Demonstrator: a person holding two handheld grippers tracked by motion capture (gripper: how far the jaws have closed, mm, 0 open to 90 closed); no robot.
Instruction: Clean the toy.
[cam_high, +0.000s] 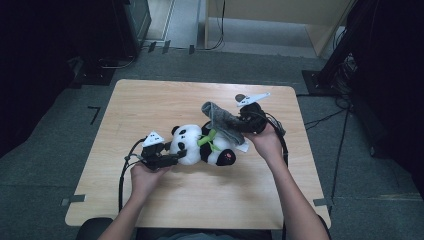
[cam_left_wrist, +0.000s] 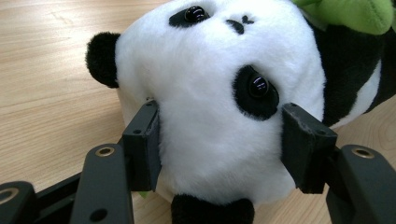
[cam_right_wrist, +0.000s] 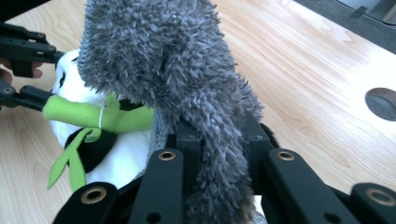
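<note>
The left gripper (cam_left_wrist: 219, 149) clamps the plush panda's (cam_high: 200, 146) head between its 2 jaws; the panda lies on its back mid-table (cam_high: 200, 200). The right gripper (cam_right_wrist: 217, 154) pinches a fuzzy grey cloth (cam_right_wrist: 163, 60), draped just above the panda's green bamboo sprig (cam_right_wrist: 93, 119)

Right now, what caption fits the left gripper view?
Left gripper clamps the white-and-black plush panda by its head on the light wooden table.

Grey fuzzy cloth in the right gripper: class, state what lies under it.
Under the cloth, pinched by the right gripper, lie the panda's body and green bamboo stalk. The cloth covers what lies right below it. The left gripper clamps the panda's head.
</note>
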